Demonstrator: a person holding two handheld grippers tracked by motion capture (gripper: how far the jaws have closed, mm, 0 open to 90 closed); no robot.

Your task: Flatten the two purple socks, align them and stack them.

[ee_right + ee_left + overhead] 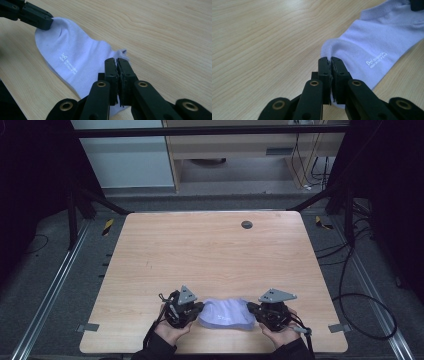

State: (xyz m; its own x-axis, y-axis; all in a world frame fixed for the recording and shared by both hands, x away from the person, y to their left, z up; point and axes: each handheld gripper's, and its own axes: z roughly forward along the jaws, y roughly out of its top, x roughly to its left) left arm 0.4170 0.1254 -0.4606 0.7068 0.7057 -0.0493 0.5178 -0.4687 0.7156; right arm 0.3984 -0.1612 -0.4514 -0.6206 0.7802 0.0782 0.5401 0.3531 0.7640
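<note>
Right at the near edge of the bench (215, 250), both hands are in play: the left tongs (199, 309) are clenched on one end of the pale lilac sock (226, 314), and the right tongs (251, 309) are clenched on the other end. From the left gripper view, the jaws stand pressed together with a fold of the sock (372, 47) pinched between them, fabric bunching up just beyond the tips. Same story in the right gripper view: jaws tight together on a nip of the sock (75, 60), and farther off the left tongs (40, 21) bite the opposite end. The sock lies flat between the two grippers, printed logo up, stretched lightly across the wood. That two-ended grip looks made for control: held at both ends, the limp cloth can't crumple and can be smoothed, lifted or folded as one piece. Farther out, the bench runs bare wood up to a small dark round grommet (246, 224) near its far edge, and beyond that the metal frame and floor cables.
</note>
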